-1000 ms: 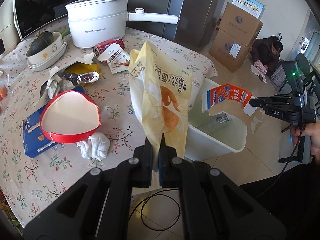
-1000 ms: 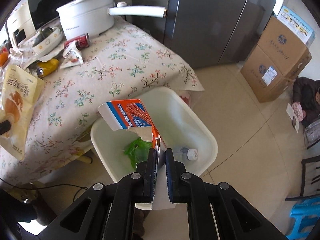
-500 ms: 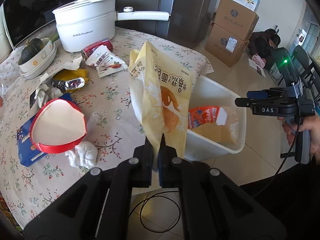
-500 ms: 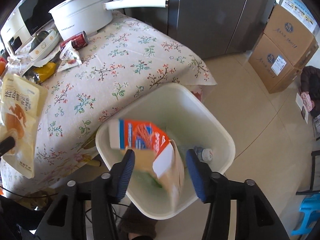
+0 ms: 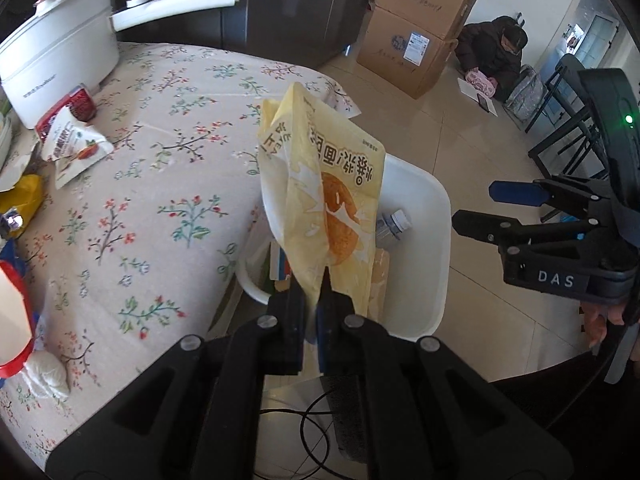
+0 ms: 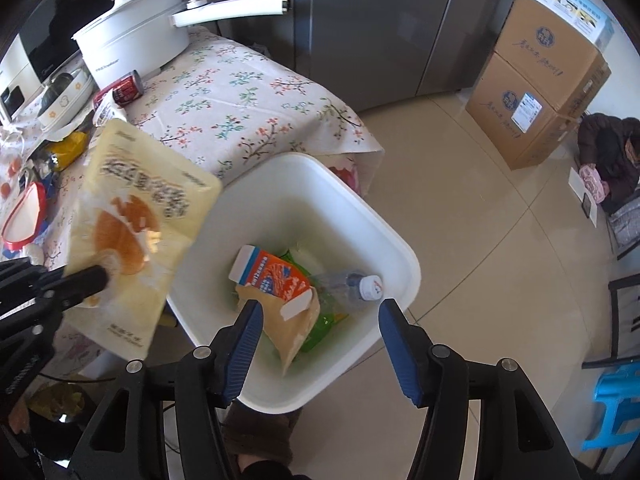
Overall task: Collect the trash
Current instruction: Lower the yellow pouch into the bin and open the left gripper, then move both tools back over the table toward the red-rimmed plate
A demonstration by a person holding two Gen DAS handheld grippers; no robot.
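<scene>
My left gripper (image 5: pixel 314 294) is shut on a yellow bread bag (image 5: pixel 324 200) and holds it upright at the near rim of the white trash bin (image 5: pixel 438 248). The bag also shows in the right wrist view (image 6: pixel 132 224). My right gripper (image 6: pixel 320 328) is open and empty above the bin (image 6: pixel 352 208); it also shows in the left wrist view (image 5: pixel 496 204). Inside the bin lie an orange snack box (image 6: pixel 276 280), a plastic bottle (image 6: pixel 356 284) and a green wrapper (image 6: pixel 320 324).
The floral-cloth table (image 5: pixel 168 168) holds a white pot (image 5: pixel 56 60), a red can (image 5: pixel 82 104), a white snack packet (image 5: pixel 76 148), a yellow wrapper (image 5: pixel 20 200), a crumpled tissue (image 5: pixel 46 372) and a red-rimmed heart box (image 6: pixel 22 216). Cardboard boxes (image 6: pixel 540 80) stand on the floor.
My right gripper opened and the orange snack box dropped into the bin. My left gripper carried the yellow bag from over the table towards the bin.
</scene>
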